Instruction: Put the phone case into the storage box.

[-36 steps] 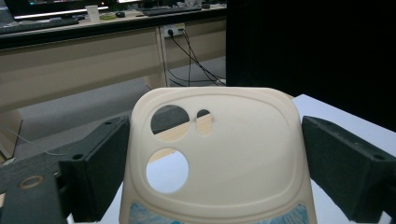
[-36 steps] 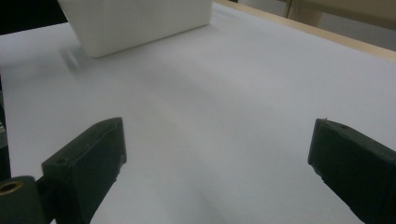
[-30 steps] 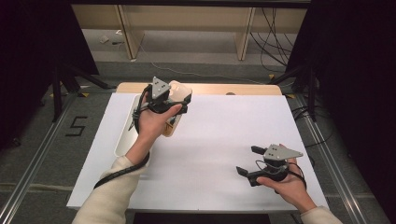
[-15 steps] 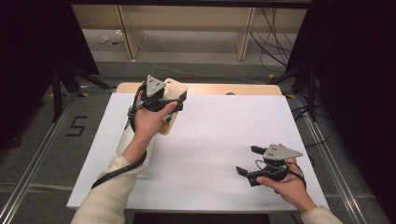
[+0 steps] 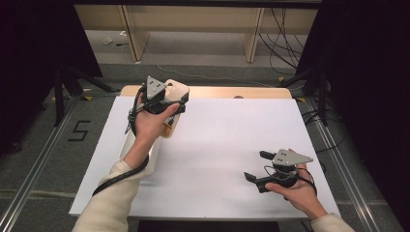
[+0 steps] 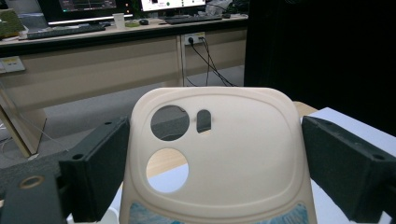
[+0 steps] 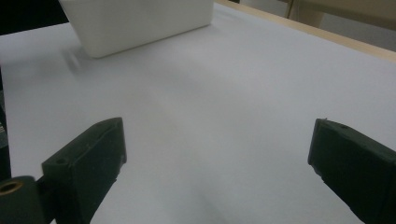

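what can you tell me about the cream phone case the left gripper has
The phone case is cream or pale beige, looks like soft matte rubber or silicone, with rounded corners and a raised rim. Near one end it has two round camera holes and a small oval slot; a bluish pattern shows at the bottom edge of the left gripper view. It sits between the jaws of the left gripper, lifted above the far left part of the white table, beside a white bin. Jaw contact isn't clear.
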`<state>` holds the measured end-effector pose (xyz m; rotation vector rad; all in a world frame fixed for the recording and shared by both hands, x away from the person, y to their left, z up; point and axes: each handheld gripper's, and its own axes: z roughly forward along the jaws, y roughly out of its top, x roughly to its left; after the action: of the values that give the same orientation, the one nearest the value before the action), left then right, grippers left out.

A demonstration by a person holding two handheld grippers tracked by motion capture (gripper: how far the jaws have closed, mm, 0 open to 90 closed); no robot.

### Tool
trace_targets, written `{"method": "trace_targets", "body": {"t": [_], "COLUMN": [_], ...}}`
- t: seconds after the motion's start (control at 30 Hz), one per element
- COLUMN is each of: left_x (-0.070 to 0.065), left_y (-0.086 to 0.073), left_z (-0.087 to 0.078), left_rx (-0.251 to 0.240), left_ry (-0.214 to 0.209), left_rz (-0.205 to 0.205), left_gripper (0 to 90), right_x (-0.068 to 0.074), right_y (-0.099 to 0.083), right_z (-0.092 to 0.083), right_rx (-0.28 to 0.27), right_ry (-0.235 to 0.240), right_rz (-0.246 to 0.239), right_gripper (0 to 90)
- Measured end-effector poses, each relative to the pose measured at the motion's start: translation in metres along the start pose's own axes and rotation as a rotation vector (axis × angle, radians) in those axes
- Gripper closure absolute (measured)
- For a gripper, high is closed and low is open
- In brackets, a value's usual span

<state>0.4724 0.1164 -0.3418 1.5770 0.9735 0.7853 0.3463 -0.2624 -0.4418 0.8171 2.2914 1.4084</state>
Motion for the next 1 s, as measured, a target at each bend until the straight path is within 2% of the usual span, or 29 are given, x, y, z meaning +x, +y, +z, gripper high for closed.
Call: {"method": "trace_targets", "body": {"t": [1.0], "left_x": [0.024], "left_y": [0.000], "left_z": [-0.007], "left_rx": [-0.018], "left_ry": [0.062], "left_rz": [-0.039], "left_gripper": [10.7], "right_x": [0.000], "right_y": [0.000], "right_z": [0.000], "right_rx": [0.002], "right_ry": [0.001], "right_rz": [-0.002], "right_gripper": [5.3]}}
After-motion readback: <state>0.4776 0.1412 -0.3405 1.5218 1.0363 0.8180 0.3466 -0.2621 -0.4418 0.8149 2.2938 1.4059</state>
